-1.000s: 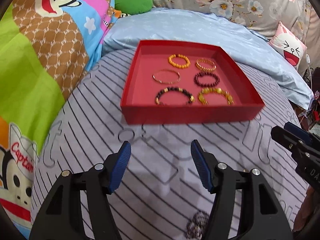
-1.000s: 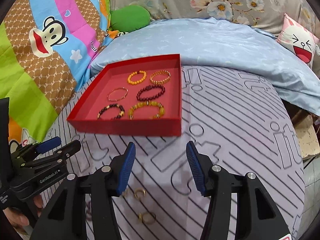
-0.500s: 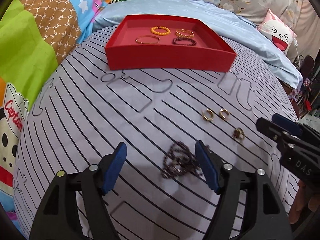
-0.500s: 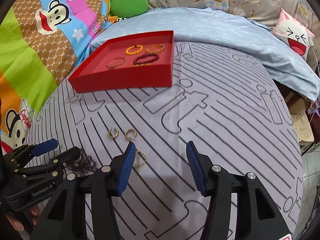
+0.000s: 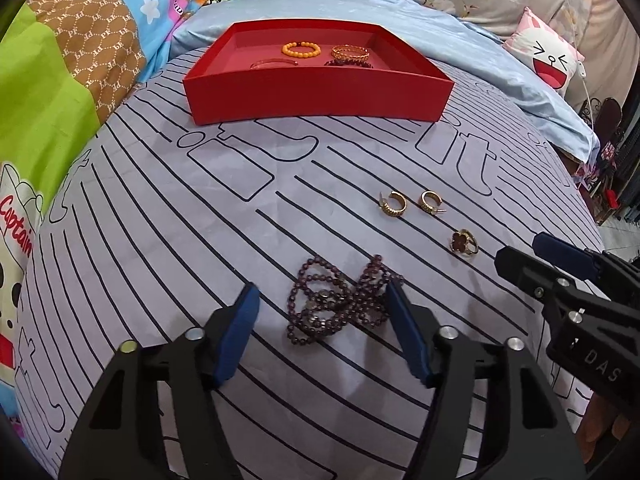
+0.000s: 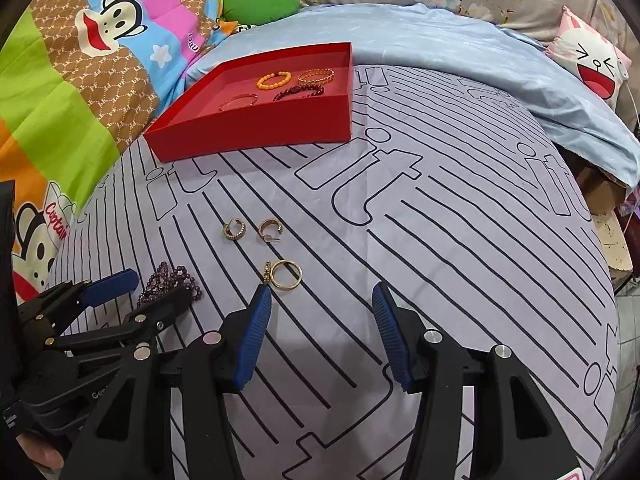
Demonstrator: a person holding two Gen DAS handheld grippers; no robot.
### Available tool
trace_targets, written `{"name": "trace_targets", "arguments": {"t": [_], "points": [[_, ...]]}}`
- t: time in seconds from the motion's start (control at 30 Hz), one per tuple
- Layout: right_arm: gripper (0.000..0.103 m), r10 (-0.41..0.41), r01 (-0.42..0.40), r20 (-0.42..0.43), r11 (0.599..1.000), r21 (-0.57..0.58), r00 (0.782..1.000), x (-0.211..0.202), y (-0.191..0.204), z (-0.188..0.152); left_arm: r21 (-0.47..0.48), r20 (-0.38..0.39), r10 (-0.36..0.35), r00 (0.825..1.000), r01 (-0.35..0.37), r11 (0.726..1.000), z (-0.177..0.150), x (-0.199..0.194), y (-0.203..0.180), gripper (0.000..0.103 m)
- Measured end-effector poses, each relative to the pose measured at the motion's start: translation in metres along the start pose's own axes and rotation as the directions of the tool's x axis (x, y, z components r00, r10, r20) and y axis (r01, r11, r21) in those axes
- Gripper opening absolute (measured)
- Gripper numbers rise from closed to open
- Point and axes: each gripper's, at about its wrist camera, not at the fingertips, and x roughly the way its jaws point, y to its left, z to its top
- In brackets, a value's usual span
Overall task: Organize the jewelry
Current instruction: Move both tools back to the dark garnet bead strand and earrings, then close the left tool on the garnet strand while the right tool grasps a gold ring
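A tangled purple bead necklace (image 5: 340, 304) lies on the striped sheet between the open fingers of my left gripper (image 5: 320, 312); it also shows in the right wrist view (image 6: 168, 280). Two gold hoop earrings (image 5: 394, 204) (image 5: 430, 202) and a gold ring with a dark red clover (image 5: 464, 242) lie to its right. My right gripper (image 6: 320, 304) is open and empty, just behind the ring (image 6: 285, 275). The red tray (image 5: 320, 92) holds several bracelets, among them an orange one (image 5: 301, 49).
The lilac striped sheet (image 6: 440, 220) covers the bed. A colourful cartoon quilt (image 5: 60, 80) lies at the left, a light blue blanket (image 6: 460, 48) behind the tray, a pink cushion (image 5: 548, 56) at the far right. The bed edge drops off at the right.
Both grippers have pulled back from the tray toward the near end of the bed. The necklace, earrings and ring have come into view; the necklace now lies between my left fingers.
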Motion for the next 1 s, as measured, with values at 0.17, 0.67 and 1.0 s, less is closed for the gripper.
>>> {"name": "trace_targets", "arguments": {"t": [0.17,0.67,1.0], "points": [[0.052,0.011,-0.011,-0.006,1.0,-0.003,1.0,0.003,0.003,0.0,0.001,0.008,-0.02,1.0,0.019,1.0,0.001,-0.001,0.004,0.016],[0.016,0.067,-0.069,-0.033,0.996,-0.048,0.997,0.019,0.022,0.009,-0.044,0.0,-0.064,0.998,0.064,0.997,0.004,-0.007,0.015,0.009],[0.004,0.079,-0.081,-0.038,0.995,-0.058,0.996,0.024,0.024,0.01,-0.049,-0.007,-0.062,0.998,0.062,0.997,0.005,-0.005,0.016,0.009]]}}
